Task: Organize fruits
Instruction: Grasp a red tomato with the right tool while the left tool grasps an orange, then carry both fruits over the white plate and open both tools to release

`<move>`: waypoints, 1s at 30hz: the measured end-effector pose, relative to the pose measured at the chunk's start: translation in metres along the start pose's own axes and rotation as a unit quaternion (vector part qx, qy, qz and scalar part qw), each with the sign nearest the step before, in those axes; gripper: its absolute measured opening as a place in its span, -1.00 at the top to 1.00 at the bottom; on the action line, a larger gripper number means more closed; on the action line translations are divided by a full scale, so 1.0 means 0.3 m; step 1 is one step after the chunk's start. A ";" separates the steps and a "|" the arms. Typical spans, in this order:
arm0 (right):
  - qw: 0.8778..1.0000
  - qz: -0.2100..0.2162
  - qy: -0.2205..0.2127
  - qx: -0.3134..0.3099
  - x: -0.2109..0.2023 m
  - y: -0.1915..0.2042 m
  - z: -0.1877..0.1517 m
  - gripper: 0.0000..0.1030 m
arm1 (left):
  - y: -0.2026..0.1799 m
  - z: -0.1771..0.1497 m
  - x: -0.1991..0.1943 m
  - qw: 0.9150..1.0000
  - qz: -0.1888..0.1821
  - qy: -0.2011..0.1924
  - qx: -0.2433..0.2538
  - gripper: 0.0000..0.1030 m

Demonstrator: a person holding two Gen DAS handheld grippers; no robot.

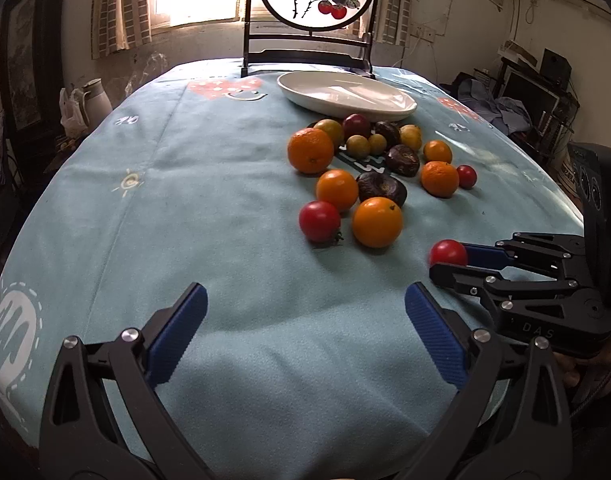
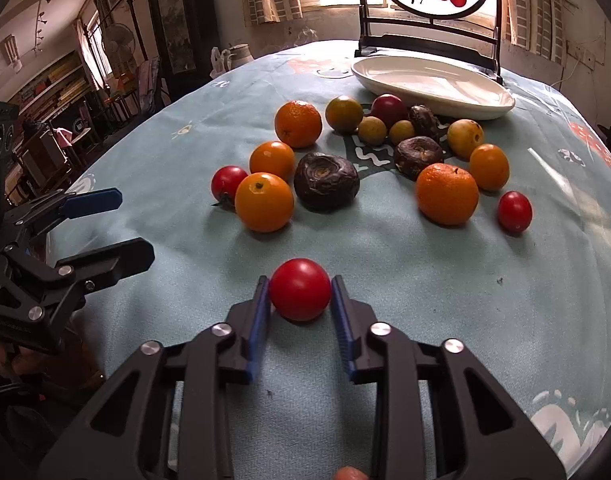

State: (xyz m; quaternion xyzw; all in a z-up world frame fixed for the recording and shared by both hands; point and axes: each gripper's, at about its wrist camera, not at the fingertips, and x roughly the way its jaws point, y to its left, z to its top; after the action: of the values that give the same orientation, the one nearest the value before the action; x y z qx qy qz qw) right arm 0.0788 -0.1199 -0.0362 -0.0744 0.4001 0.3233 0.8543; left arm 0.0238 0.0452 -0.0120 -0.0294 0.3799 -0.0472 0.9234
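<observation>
Pinching one small red cherry tomato [image 2: 300,289], the right tongs [image 2: 300,294] have barely started — beyond them the oval white plate [image 2: 481,107] sits empty; left tongs [image 1: 305,312] spread.

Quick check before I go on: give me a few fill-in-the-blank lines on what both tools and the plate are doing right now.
The right tool is shut on a ____ tomato.
The left tool is open and holds ____.
The white plate beyond the fruit has ____ fruit on it.

Missing words: red; nothing; no
</observation>
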 end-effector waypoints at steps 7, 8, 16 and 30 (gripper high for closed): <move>0.999 0.008 -0.021 0.030 -0.052 -0.088 -0.012 0.42 | -0.122 0.072 0.051 0.992 -0.092 -0.008 0.086 -0.27; 0.999 0.005 -0.020 0.036 -0.051 -0.105 -0.011 0.42 | -0.136 0.081 0.068 0.991 -0.095 -0.005 0.094 -0.14; 0.996 0.045 -0.012 0.074 -0.042 -0.176 -0.025 0.42 | -0.157 0.134 0.177 0.991 -0.084 0.031 0.099 0.02; 0.995 0.063 -0.009 0.075 -0.068 -0.217 0.026 0.42 | -0.140 0.164 0.224 0.990 -0.082 0.061 0.098 0.25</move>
State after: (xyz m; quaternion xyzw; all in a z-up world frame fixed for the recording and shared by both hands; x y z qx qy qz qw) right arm 0.1139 -0.1776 -0.0248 0.0180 0.4196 0.3461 0.8389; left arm 0.1030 -0.0030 -0.0203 0.0334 0.4251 -0.1612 0.8901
